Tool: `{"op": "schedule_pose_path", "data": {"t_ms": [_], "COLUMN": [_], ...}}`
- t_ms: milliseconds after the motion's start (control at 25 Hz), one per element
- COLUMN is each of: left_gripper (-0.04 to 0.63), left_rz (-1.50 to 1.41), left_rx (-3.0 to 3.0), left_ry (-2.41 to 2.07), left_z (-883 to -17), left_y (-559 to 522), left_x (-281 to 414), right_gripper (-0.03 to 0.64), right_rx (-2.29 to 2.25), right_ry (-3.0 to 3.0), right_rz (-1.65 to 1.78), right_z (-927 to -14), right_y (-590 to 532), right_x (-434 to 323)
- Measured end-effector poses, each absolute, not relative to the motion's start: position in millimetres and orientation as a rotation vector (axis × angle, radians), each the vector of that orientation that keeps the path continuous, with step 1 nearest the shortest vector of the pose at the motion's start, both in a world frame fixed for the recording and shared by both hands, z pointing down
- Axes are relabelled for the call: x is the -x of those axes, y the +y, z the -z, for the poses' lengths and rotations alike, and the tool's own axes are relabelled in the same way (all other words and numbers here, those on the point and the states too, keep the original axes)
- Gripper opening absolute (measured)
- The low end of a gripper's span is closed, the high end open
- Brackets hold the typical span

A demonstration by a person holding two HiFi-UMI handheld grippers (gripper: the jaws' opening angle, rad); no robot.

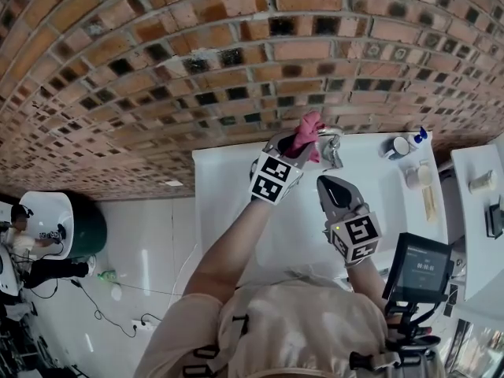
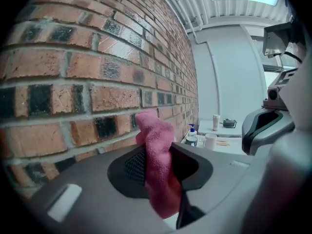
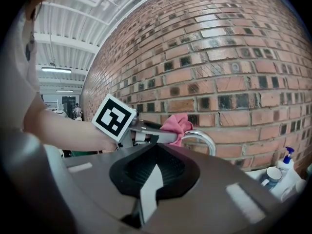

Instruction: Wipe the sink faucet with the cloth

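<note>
The pink cloth (image 1: 305, 135) is up at the faucet (image 1: 332, 150), bunched against the left end of its chrome curve at the back of the white counter (image 1: 228, 203), close under the brick wall (image 1: 157, 69). We see one cloth and one faucet. The left gripper (image 1: 295, 146) has the cloth: in the left gripper view its two jaws are drawn in on the fabric, a thick fold is pinched between the ribbed pads, and loose ends stick out above and below them. The bare left forearm (image 1: 236, 242) reaches forward across the counter, almost straight, and its gripper points at the wall and tips slightly down. The right gripper (image 1: 329, 183) is held lower and nearer to us, just right of the left one and apart from the faucet. It points the same way, towards the spout. Its jaws meet at the tips with only a thin sliver of counter showing behind them, and we find nothing between them. So there are two grippers, one loaded and one bare. Off to the right on the counter stand two cups (image 1: 398, 146) and one pump bottle (image 1: 418, 137) with a blue top, well apart from the faucet.
</note>
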State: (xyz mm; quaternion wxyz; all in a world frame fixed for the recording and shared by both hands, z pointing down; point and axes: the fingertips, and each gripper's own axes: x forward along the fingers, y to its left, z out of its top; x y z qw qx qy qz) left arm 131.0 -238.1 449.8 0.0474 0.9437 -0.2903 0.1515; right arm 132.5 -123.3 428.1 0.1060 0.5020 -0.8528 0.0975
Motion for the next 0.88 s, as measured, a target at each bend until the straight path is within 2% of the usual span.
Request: {"op": "schedule_pose_path", "data": {"t_ms": [240, 360, 720, 880], "left_gripper": [0.112, 0.112, 0.115, 0.117], "left_rz": [-0.661, -0.658, -0.425, -0.448], "left_rx": [-2.732, -2.640, -2.870, -2.866], "left_ry": [-0.966, -0.958, -1.024, -0.974], "left_z": [-513.0, -535.0, -437.2, -453.9], "left_y": [-234.9, -226.7, -239.1, -242.9], "left_x": [-95.8, -85.5, -119.1, -128.7], "right_gripper": [-0.006, -0.006, -0.006, -0.006], "right_rx": [-1.459, -1.456, -1.472, -1.453], "right_ry": [-2.511, -2.507, -2.492, -2.495], "right_rz": [-0.292, -0.295, -0.277, -0.291], "right_z": [-432.8, -434.5, -433.4, -437.4], "right_y": [-120.4, -118.5, -120.4, -115.2], "right_x": [-127.8, -127.2, -132.1, -127.9]}}
